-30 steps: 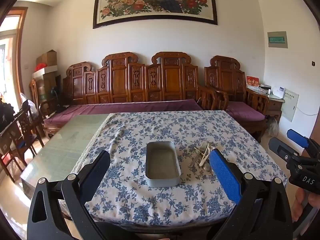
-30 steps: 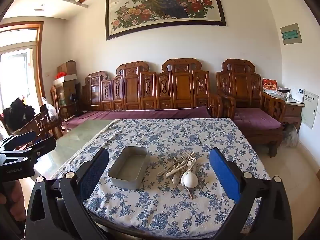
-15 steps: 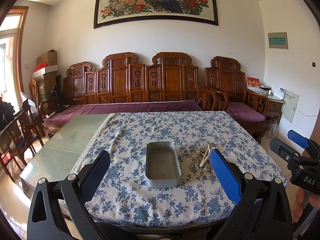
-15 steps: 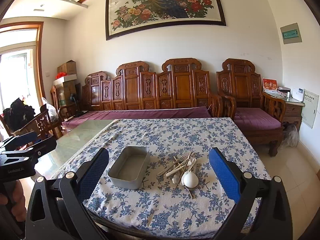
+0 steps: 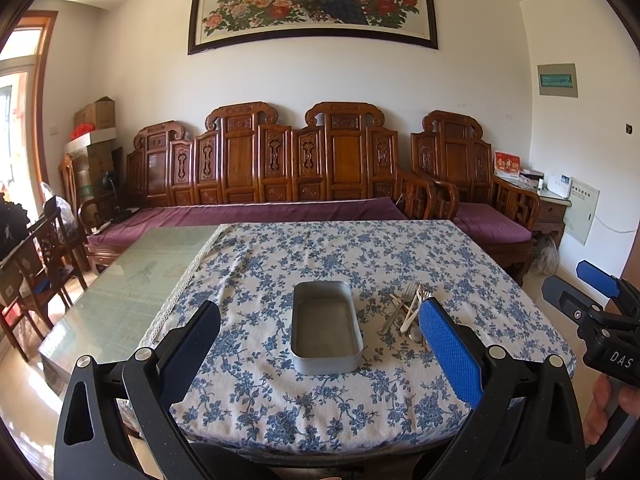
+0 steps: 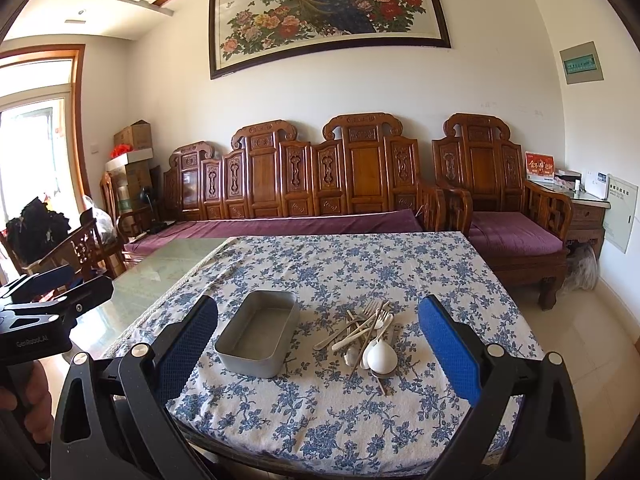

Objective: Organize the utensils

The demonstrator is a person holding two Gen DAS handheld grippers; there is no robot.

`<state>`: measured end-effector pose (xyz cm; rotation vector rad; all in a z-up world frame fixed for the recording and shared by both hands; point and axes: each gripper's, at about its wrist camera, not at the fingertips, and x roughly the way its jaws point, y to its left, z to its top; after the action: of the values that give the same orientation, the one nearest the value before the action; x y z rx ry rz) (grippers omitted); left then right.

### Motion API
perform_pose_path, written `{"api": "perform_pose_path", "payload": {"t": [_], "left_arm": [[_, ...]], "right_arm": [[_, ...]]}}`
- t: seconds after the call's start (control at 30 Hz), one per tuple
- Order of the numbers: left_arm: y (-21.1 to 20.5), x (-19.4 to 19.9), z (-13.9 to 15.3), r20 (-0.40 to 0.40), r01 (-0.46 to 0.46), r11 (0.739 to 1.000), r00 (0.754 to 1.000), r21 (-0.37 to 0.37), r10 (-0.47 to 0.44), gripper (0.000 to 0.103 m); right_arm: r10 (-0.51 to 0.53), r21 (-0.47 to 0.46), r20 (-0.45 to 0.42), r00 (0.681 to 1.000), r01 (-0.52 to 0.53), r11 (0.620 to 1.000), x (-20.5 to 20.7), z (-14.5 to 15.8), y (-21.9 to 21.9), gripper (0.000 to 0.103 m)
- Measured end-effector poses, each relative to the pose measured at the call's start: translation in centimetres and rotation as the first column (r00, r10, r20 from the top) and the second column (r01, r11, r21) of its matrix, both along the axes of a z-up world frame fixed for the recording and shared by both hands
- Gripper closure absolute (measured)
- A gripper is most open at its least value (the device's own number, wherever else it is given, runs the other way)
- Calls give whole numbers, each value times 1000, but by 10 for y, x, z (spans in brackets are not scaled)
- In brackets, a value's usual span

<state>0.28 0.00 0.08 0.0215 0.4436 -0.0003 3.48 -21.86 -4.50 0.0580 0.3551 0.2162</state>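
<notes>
An empty grey metal tin [image 5: 325, 327] [image 6: 259, 333] sits on the blue-flowered tablecloth [image 5: 360, 256] [image 6: 340, 260]. To its right lies a pile of utensils [image 5: 406, 312] [image 6: 366, 334]: metal forks, spoons and a white spoon [image 6: 382, 354]. My left gripper [image 5: 320, 344] is open and empty, held in front of the table's near edge, facing the tin. My right gripper [image 6: 316, 344] is open and empty, near the same edge, facing the tin and the pile. Each gripper shows at the side of the other's view: right [image 5: 592, 300], left [image 6: 52, 296].
The cloth covers the right part of a glass-topped table [image 5: 120, 280] [image 6: 160, 264]. A carved wooden bench [image 5: 280, 168] with purple cushions stands behind it, an armchair [image 6: 500, 200] at the right, wooden chairs [image 5: 36, 260] at the left.
Both views have shifted very slightly; the tin and the utensils lie as before. Both grippers stay open.
</notes>
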Motion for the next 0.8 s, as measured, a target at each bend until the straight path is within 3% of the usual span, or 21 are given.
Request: {"api": "perform_pose_path", "payload": {"t": [0.8], "left_arm": [[-5, -6, 4, 17, 18, 1000, 1000, 0, -18, 7]], "right_arm": [[11, 4, 17, 1000, -11, 1000, -7, 9, 0, 3]]}}
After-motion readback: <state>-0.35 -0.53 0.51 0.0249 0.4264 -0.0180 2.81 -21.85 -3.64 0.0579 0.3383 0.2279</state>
